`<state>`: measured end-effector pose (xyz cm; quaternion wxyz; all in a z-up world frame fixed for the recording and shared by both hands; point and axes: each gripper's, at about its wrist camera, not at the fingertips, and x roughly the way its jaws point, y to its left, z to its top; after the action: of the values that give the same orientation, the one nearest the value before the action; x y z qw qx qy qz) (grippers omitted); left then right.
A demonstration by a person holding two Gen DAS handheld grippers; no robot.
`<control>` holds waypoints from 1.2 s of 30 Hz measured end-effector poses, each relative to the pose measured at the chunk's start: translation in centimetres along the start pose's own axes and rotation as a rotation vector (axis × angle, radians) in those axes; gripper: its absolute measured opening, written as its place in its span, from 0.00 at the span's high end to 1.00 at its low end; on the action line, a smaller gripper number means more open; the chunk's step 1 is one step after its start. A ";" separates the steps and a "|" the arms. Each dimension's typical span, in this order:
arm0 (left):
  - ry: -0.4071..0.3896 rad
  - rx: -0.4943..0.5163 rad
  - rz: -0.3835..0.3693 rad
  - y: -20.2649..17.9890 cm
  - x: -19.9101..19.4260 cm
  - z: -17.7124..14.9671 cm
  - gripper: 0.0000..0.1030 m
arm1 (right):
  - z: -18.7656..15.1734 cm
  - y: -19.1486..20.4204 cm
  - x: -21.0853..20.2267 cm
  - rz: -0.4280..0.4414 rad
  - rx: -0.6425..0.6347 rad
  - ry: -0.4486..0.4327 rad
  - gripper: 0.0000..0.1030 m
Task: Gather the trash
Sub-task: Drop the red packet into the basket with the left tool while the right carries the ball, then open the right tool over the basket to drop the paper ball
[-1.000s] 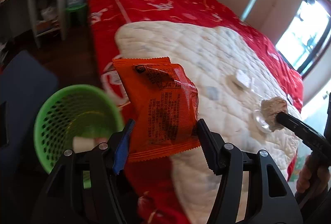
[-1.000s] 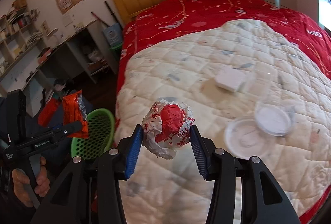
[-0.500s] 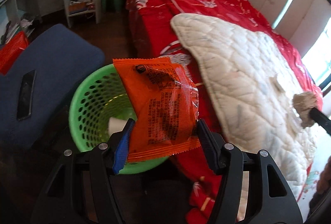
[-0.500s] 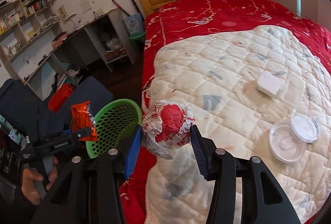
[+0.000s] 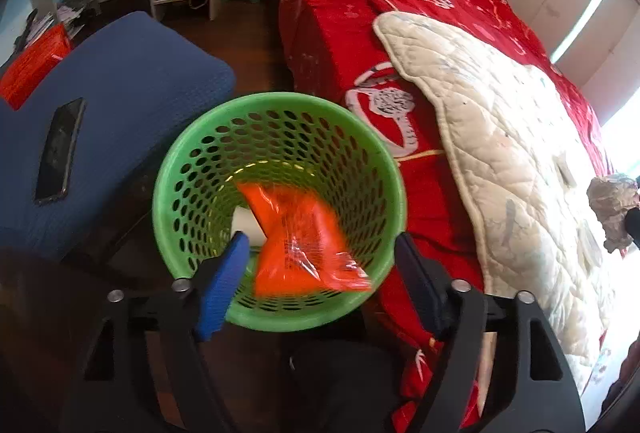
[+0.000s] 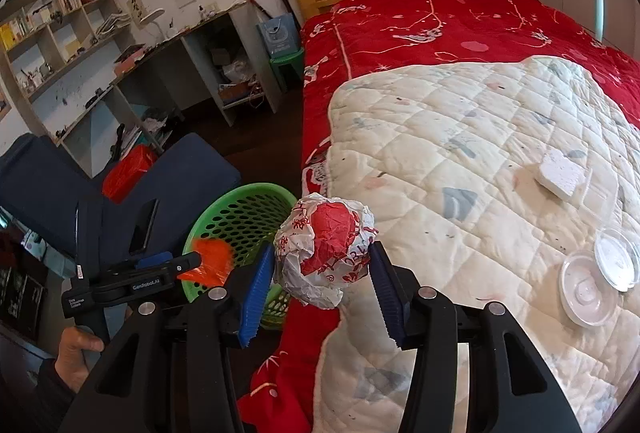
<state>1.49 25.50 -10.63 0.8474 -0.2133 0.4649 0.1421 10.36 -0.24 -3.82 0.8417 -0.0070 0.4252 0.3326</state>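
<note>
The left gripper [image 5: 320,273] has just spread its jaws, dropping the crinkly orange snack wrapper [image 5: 298,239] into the green perforated plastic basket [image 5: 280,105] at twelve o'clock, while the right gripper [image 6: 320,277] stays clenched on the crumpled red-and-white paper ball [image 6: 324,249], due next.

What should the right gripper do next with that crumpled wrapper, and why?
Probably carry the crumpled wrapper leftward over the green basket before opening. The right gripper grips it above the bed's edge, while the left gripper, jaws just opened, has let the orange packet fall in.
</note>
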 end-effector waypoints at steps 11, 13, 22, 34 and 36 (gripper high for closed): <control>-0.031 -0.034 0.036 2.9 -1.7 -0.5 0.20 | 0.5 4.5 3.4 0.053 -0.062 0.053 0.53; -0.044 -0.039 0.053 3.6 -2.3 -0.6 0.18 | 0.5 5.4 4.1 0.062 -0.075 0.065 0.53; -0.076 -0.082 0.095 6.5 -4.3 -1.4 0.14 | 0.7 8.8 7.5 0.089 -0.126 0.114 0.52; -0.079 -0.136 0.107 8.5 -4.7 -1.9 0.14 | 0.4 12.2 11.1 0.111 -0.152 0.149 0.47; -0.078 -0.142 0.107 8.7 -4.7 -2.0 0.14 | 0.3 12.3 11.0 0.111 -0.154 0.147 0.47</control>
<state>-6.25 31.84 -9.61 0.8388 -0.2421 0.4313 0.2277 8.26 15.52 -8.24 0.7855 -0.0722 0.4588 0.4091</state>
